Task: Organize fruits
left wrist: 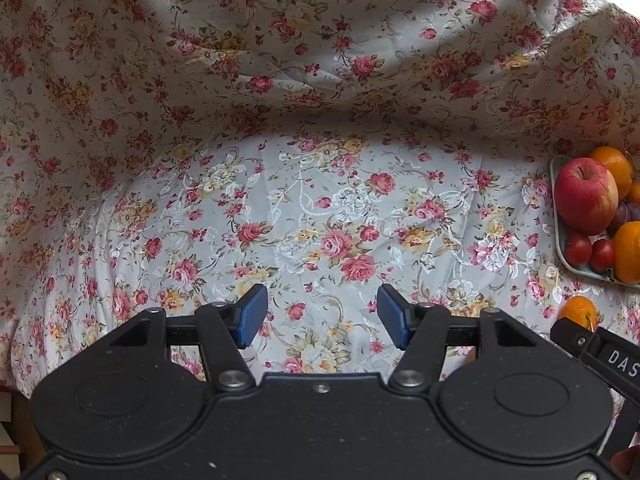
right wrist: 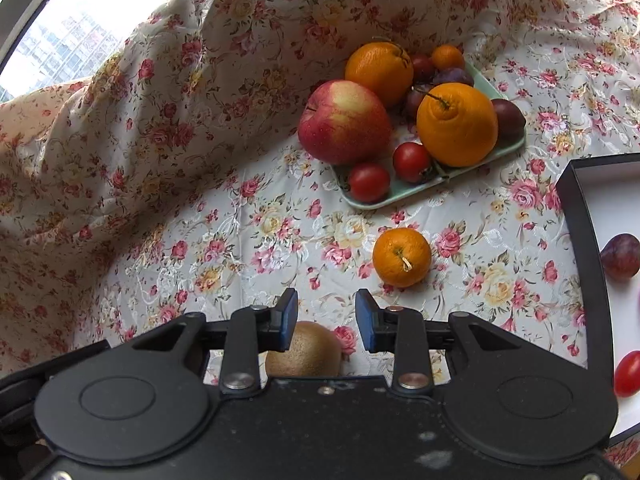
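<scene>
Right tool (right wrist: 326, 316) parted, empty — small orange (right wrist: 401, 257) just beyond; kiwi (right wrist: 304, 350) beneath

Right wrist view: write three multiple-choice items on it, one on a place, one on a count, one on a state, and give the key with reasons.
1. Where does the small orange lie?
A. on the green tray
B. on the flowered cloth, between the tray and the gripper
C. in the black-rimmed box

2. How many red cherry tomatoes lie on the green tray?
A. two
B. four
C. none

3. How does the right gripper stand?
A. shut on the small orange
B. shut on the apple
C. open, pads on nothing

Key:
1 B, it sits alone on the flowered cloth, short of the tray's near rim.
2 A, one cherry tomato and a second lie at the near edge.
3 C, cloth shows between the blue pads, and the kiwi lies below them, ungripped.
</scene>
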